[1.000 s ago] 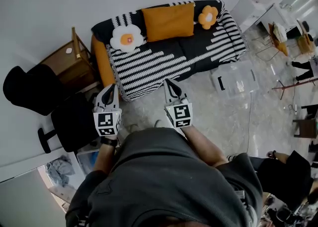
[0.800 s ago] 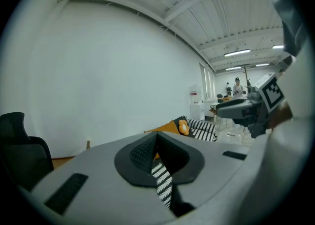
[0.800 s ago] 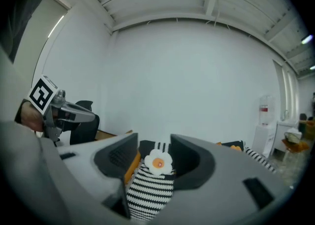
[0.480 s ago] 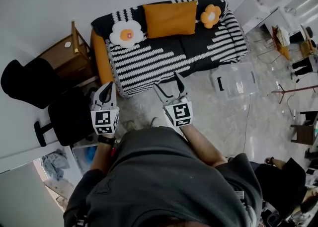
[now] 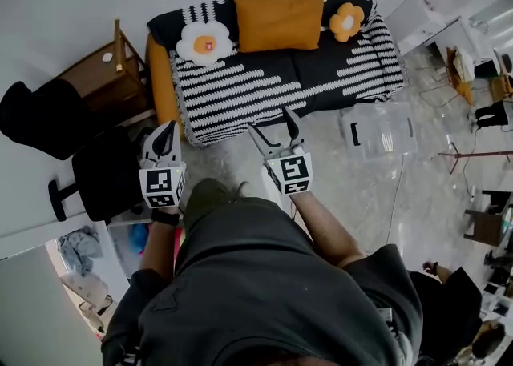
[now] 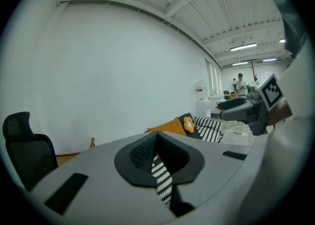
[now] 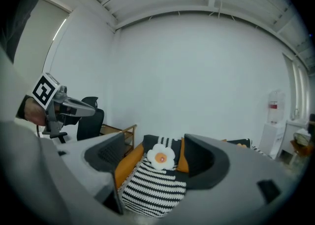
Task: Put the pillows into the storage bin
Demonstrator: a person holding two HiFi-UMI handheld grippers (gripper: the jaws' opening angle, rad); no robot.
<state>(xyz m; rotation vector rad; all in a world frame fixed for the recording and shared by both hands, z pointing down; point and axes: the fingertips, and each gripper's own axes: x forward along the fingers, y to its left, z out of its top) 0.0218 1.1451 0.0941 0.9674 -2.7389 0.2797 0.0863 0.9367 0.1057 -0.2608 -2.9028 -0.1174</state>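
STORAGE BIN AND SOFA: A clear storage bin (image 5: 377, 128) stands on the floor just beside the sofa (image 5: 264, 88), at the end nearest the orange flower pillow (image 5: 346, 22). Its contents cannot be made out through the cloudy walls. That pillow, an orange pillow (image 5: 280, 22) and a white flower pillow (image 5: 206, 42) all lie along the sofa's back. The left tool (image 5: 164, 142) is closed on nothing. The right tool (image 5: 272, 124) has just opened its jaws wide, and only the distant sofa shows between them. The person's dark shirt hides the floor below both hands, and the left tool partly covers a black chair (image 5: 104, 176).
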